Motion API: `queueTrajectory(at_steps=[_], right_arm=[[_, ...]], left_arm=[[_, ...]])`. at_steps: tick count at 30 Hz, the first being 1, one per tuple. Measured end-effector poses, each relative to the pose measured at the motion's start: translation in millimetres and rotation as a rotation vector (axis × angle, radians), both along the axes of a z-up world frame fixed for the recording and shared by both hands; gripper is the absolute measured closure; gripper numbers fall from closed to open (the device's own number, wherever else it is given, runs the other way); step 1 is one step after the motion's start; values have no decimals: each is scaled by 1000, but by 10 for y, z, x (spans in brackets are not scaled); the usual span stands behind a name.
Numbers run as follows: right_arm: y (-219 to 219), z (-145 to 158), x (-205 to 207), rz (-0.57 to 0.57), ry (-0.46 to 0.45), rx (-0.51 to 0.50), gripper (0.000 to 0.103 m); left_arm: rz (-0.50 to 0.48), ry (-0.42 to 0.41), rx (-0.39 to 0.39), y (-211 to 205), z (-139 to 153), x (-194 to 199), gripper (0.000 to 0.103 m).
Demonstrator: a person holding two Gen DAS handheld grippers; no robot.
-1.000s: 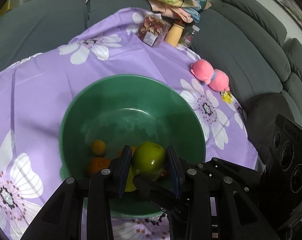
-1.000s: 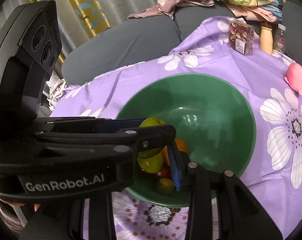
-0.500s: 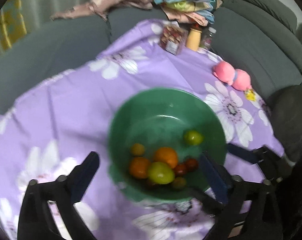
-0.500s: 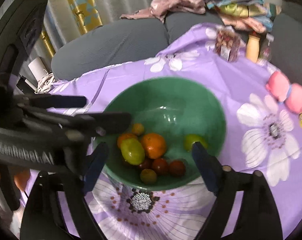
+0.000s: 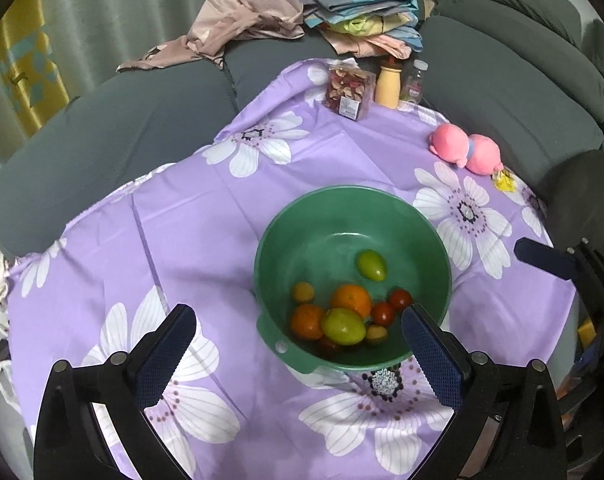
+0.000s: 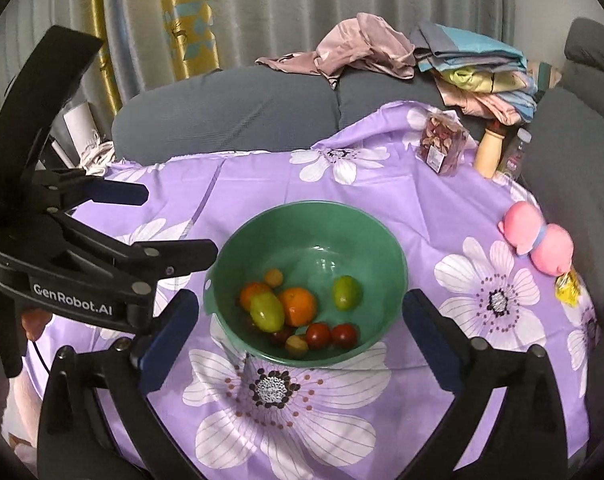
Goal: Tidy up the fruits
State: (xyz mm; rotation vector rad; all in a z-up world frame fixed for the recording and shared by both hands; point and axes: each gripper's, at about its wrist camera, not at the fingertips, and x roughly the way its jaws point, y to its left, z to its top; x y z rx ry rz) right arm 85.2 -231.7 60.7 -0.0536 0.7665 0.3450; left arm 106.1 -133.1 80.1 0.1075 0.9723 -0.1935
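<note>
A green bowl point(image 5: 429, 232) stands on the purple flowered cloth; it also shows in the right wrist view point(image 6: 385, 240). Several fruits lie in it: an orange point(image 5: 350, 299), a second orange point(image 5: 305, 320), a green fruit point(image 5: 343, 326) beside them, another green fruit point(image 5: 371, 265) lying apart, and small red tomatoes point(image 5: 400, 299). My left gripper point(image 5: 298, 344) is open and empty, above the bowl's near rim. My right gripper point(image 6: 302, 320) is open and empty, also back from the bowl. The left gripper's body point(image 6: 74, 272) shows at the left of the right wrist view.
A pink plush toy point(image 5: 465, 150) lies at the cloth's right edge beside a yellow wrapper point(image 5: 503, 180). A snack box point(image 5: 347, 90), a tan bottle point(image 5: 389, 82) and a small jar point(image 5: 413, 80) stand at the far edge. A grey sofa with piled clothes point(image 5: 353, 16) surrounds the table.
My left gripper opened and let the green fruit drop into the bowl, where it rolled to the far right side. Both grippers have pulled up and back from the bowl.
</note>
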Motion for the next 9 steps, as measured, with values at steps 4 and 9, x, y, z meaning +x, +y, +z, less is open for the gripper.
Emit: queueTrajectory(at_steps=[4, 9], right_arm=[[29, 7, -7, 15, 1, -31, 0], [11, 2, 10, 12, 6, -25, 0]], left_arm=[[8, -2, 33, -1, -8, 2, 1], [12, -10, 39, 6, -6, -4, 1]])
